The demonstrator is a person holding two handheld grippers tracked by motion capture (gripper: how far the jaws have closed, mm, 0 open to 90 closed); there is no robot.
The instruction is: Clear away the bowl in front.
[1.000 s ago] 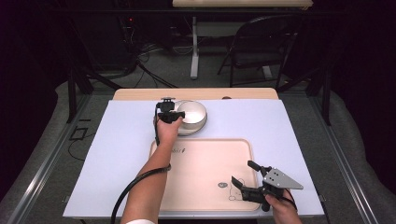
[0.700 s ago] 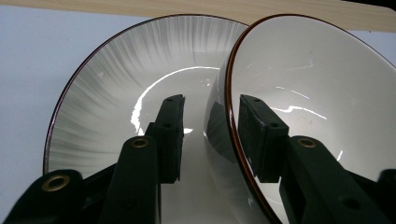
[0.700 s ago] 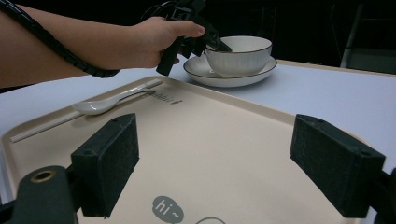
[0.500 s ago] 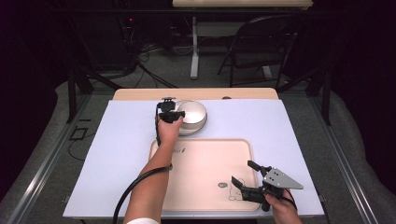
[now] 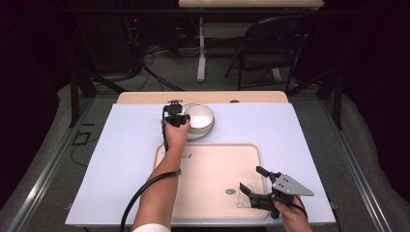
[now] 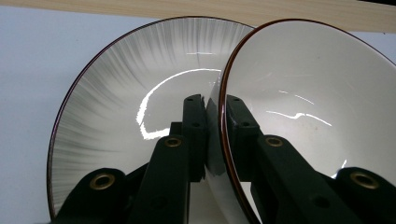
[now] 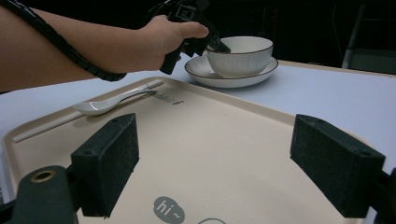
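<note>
Gripping the rim of the white bowl [image 6: 299, 107], the left gripper [image 5: 177, 119] has one jaw inside the bowl and one outside against its wall, the two closed tight on the rim. In the left gripper view the bowl stands tilted, with the ribbed plate [image 6: 126, 107] just behind it. In the right gripper view the bowl [image 7: 239, 55] sits in the plate [image 7: 232, 76], and the left hand [image 7: 161, 39] holds its gripper at the bowl's left edge. Bowl and plate lie at the far middle of the table, on the pale blue sheet [image 5: 121, 145] that covers it, just beyond the far left corner of the tray [image 5: 212, 164].

At the near right, the right gripper [image 5: 257, 184] has its jaws spread wide apart and holds nothing, above the near right part of the cream tray. Its hand [image 5: 292, 218] comes in from the bottom edge. In the right gripper view a white spoon [image 7: 112, 101] and a pale chopstick [image 7: 56, 122] lie along the tray's left rim, and a small grey "hi~" mark [image 7: 169, 210] shows on the tray floor near the jaws. A black cable [image 5: 140, 195] trails along the left forearm.
</note>
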